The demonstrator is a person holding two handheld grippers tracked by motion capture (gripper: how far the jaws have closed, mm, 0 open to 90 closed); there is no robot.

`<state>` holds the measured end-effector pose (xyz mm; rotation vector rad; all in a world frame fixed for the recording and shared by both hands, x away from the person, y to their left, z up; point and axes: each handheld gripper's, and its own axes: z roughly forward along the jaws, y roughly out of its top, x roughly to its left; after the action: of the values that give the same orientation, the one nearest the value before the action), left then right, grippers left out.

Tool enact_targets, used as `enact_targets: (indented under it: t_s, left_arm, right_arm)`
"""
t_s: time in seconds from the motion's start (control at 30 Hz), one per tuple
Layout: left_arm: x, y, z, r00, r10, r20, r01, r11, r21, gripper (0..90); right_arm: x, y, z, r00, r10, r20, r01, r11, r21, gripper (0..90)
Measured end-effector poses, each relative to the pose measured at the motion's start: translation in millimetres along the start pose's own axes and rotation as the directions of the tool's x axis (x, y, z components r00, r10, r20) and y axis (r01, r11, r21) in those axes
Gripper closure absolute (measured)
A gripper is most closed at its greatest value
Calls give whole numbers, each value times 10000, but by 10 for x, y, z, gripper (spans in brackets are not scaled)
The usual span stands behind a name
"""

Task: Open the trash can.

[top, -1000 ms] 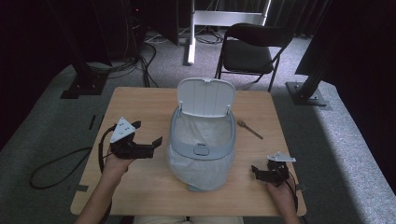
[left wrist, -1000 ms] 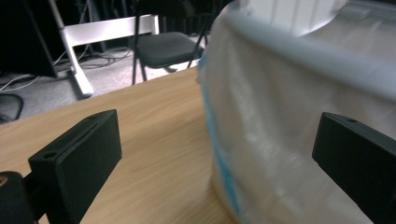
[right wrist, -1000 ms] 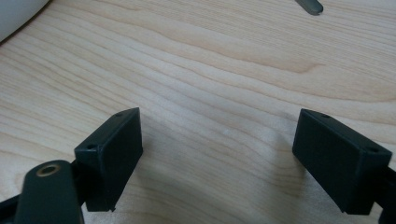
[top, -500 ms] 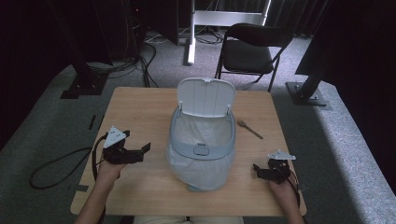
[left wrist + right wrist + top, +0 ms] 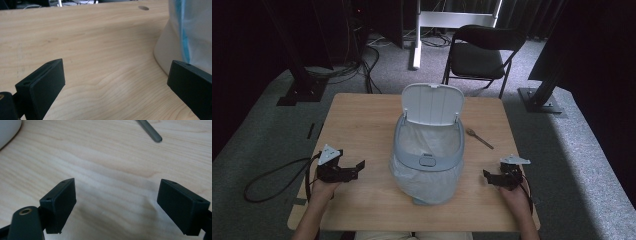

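High view: bin [image 5: 428, 150] stands between open left tool [image 5: 358, 167] and open right tool [image 5: 486, 176]

Table [image 5: 362, 120] is pale matt wood-grain laminate, bin [image 5: 430, 107] smooth semi-gloss white-grey plastic lined with a thin crinkled translucent plastic bag [image 5: 427, 180], gripper pads [image 5: 60, 195] matt black plastic, floor [image 5: 262, 135] rough grey carpet.

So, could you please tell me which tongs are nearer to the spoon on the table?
Right. The right tongs sit just below the spoon on its side of the bin; the left tongs lie across the bin, farther away.
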<state>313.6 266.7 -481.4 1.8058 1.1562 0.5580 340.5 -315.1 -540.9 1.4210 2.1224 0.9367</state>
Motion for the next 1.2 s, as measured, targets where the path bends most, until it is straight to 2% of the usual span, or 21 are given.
enact_targets:
  t_s: [0.17,0.23,0.47,0.63,0.77,0.9,0.93,1.07,1.13,1.2]
  left_arm:
    - [48,-92,8,9998,-175,-78,176,9998,112,15]
    - [61,-120,10,9999,-97,-115,99,9998,169,15]
    - [145,-212,13,9986,-291,-450,306,9990,333,16]
    - [192,-280,68,9950,-382,-927,452,9962,742,16]
    - [238,-330,128,9902,-504,-1305,653,9915,1127,15]
    - [283,-383,179,9890,-573,-1362,786,9846,1562,16]
    - [291,-392,191,9887,-569,-1384,814,9806,1781,16]
    - [310,-426,227,9864,-558,-1547,874,9747,2057,16]
    - [326,-439,238,9830,-765,-1667,1111,9717,2087,16]
    - [338,-455,251,9811,-717,-1799,1111,9693,2192,16]
  right_arm:
    - [-24,62,38,9999,172,11,-172,9987,-484,113]
    - [-34,93,65,9998,187,28,-185,9987,-480,112]
    - [-95,270,149,9995,306,-82,-309,9985,-454,114]
    - [-134,403,214,9995,317,-84,-321,9985,-450,119]
    - [-178,493,278,9995,310,86,-306,9985,-457,131]
    - [-216,563,360,9994,248,244,-240,9993,-296,132]
    - [-223,576,374,9993,266,244,-260,9993,-271,134]
    - [-264,643,455,9995,180,274,-179,9998,-62,136]
    - [-279,669,498,9995,184,243,-185,9998,26,136]
    - [-287,696,539,9996,189,197,-191,9998,66,138]
